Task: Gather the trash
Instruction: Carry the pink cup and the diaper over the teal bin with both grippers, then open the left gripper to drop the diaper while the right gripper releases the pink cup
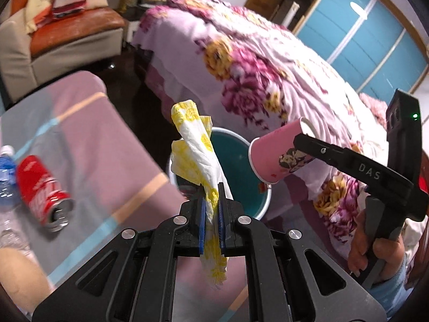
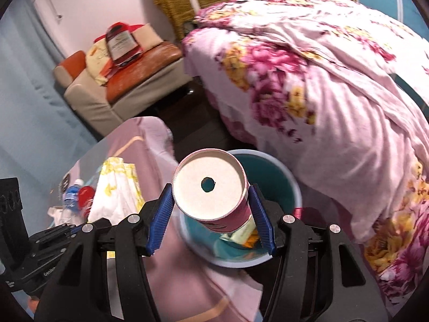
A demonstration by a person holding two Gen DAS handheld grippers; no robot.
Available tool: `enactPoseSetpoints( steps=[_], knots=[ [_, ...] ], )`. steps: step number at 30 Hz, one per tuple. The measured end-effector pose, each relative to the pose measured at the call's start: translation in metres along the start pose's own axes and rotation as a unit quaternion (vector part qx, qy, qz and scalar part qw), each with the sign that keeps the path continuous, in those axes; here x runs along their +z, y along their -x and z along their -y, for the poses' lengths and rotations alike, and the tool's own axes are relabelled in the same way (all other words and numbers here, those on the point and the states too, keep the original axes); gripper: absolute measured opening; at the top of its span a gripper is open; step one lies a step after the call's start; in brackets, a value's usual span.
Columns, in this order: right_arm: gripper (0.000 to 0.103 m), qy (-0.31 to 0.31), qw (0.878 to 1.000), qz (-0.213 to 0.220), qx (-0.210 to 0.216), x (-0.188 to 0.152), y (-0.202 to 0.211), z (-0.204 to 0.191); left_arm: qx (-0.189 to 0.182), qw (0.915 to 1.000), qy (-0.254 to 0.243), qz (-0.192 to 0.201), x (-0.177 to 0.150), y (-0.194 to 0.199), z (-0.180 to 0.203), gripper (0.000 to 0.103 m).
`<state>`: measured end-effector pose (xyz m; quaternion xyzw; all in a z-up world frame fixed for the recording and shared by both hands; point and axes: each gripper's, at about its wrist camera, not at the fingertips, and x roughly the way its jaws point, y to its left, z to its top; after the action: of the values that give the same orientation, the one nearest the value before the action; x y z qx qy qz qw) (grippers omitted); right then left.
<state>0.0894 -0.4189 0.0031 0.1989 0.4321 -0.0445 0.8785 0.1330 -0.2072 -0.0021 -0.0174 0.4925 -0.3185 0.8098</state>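
My left gripper point(image 1: 211, 190) is shut on a crumpled yellow-and-white napkin point(image 1: 195, 145), which sticks up above the pads. Beyond it, a teal bin point(image 1: 241, 166) stands on the floor between the table and the bed. My right gripper point(image 2: 210, 190) is shut on a pink paper cup point(image 2: 209, 185) lying sideways, its holed bottom facing the camera, held over the bin point(image 2: 284, 177). The bin holds some scraps. In the left wrist view the cup point(image 1: 276, 155) hangs beside the bin's far rim. A red can point(image 1: 43, 190) and a water bottle point(image 1: 5, 177) lie on the table.
The table point(image 1: 88, 134) wears a pink striped cloth. A bed with a floral quilt point(image 2: 335, 94) fills the right side. An armchair point(image 2: 120, 86) piled with bags stands at the back, with dark floor between. A person's hand point(image 1: 375, 249) grips the right tool.
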Motion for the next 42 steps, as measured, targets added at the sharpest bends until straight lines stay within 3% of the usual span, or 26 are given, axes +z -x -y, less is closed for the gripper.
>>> enactPoseSetpoints(
  steps=[12, 14, 16, 19, 25, 42],
  knots=[
    [0.054, -0.017, 1.000, -0.016, -0.021, 0.002, -0.018, 0.036, 0.000, 0.9980, -0.014, -0.061, 0.006, -0.071, 0.017, 0.012],
    [0.054, -0.019, 0.999, -0.018, -0.022, 0.003, -0.021, 0.038, 0.002, 0.9978, -0.013, -0.064, 0.006, -0.074, 0.016, 0.027],
    [0.054, -0.019, 0.999, -0.021, -0.022, 0.003, -0.023, 0.038, 0.013, 0.9983, -0.013, -0.055, 0.007, -0.072, 0.015, 0.069],
    [0.054, -0.017, 0.999, -0.024, -0.023, 0.003, -0.026, 0.036, 0.027, 0.9988, -0.013, -0.040, 0.007, -0.066, 0.011, 0.081],
    [0.054, -0.010, 0.999, -0.032, -0.024, 0.004, -0.032, 0.030, 0.035, 0.9986, 0.014, -0.037, 0.005, -0.055, -0.007, 0.089],
    [0.055, 0.008, 0.997, -0.069, -0.029, -0.006, -0.050, 0.008, 0.047, 0.9972, 0.056, -0.016, -0.011, -0.017, -0.044, 0.091]
  ],
)
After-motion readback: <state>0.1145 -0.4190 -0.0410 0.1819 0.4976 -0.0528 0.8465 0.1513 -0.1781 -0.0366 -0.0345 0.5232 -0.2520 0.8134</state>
